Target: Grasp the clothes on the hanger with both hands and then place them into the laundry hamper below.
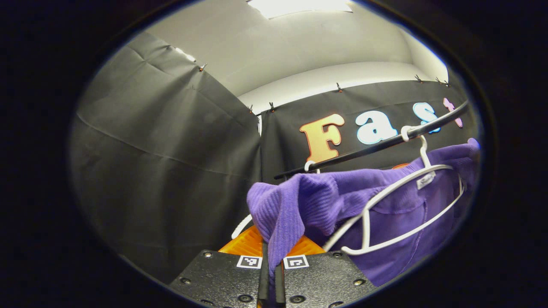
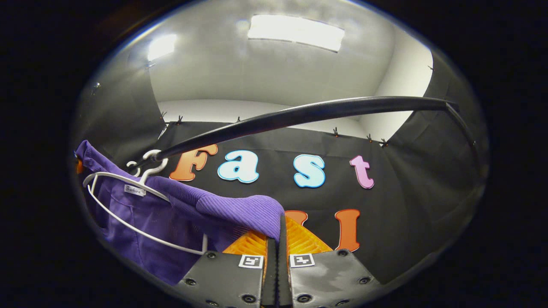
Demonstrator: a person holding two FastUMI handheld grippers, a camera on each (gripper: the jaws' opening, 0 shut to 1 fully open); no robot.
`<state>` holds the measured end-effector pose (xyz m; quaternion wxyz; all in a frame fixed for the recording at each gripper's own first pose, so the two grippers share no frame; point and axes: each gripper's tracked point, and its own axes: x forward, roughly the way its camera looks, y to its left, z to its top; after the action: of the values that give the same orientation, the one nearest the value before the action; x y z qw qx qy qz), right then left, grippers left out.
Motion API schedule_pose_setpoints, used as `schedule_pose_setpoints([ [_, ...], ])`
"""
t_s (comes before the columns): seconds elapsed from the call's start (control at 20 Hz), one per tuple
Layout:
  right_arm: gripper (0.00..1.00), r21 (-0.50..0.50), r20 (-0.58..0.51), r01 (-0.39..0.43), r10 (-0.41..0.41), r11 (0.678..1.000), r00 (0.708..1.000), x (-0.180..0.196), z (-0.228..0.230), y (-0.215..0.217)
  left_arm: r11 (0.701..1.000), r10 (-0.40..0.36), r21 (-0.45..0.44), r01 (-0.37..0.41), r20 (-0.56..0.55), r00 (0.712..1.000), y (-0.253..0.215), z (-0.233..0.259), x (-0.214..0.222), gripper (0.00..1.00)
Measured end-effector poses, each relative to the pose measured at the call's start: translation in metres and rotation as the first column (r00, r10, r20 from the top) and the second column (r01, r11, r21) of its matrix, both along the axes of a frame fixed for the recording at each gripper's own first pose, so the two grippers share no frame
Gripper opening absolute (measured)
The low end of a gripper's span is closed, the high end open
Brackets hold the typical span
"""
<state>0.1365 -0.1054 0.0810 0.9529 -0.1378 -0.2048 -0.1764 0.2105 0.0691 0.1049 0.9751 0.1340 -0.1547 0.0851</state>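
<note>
Black-draped booth, purple ribbed knit garment [image 1: 308,201] on the white plastic hanger [image 1: 385,214].
Left gripper view: my left gripper [image 1: 270,261] pinches one shoulder. Right gripper view: my right gripper [image 2: 277,252] clamps the other; uneven pulling could snag it on the black rail [image 2: 299,115].

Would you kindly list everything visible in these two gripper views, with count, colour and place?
garment: one, purple, draped off the hanger, pinched at two spots.
hanger: one, white, hooked on the rail, garment partly slipped off it.
second hanger hook: one, white, farther along the rail.
rail: one, black, spanning the booth.
ceiling light: one panel, white, overhead.
left claw: one, orange fingers, shut on the garment.
right claw: one, orange fingers, shut on the garment.
</note>
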Motion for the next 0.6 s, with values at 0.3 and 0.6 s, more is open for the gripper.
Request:
schedule_pose_setpoints([
  [0.3, 0.05, -0.031, -0.006, 0.139, -0.14, 0.99, 0.99, 0.037, -0.006, -0.035, 0.998, -0.053, -0.024, 0.051, -0.066, 0.996, -0.004, -0.005, 0.035, 0.07],
  [0.6, 0.05, -0.03, -0.072, 0.157, -0.159, 0.987, 0.985, 0.062, -0.031, -0.045, 0.996, -0.08, -0.058, 0.072, -0.146, 0.986, -0.008, -0.044, 0.053, 0.05],
])
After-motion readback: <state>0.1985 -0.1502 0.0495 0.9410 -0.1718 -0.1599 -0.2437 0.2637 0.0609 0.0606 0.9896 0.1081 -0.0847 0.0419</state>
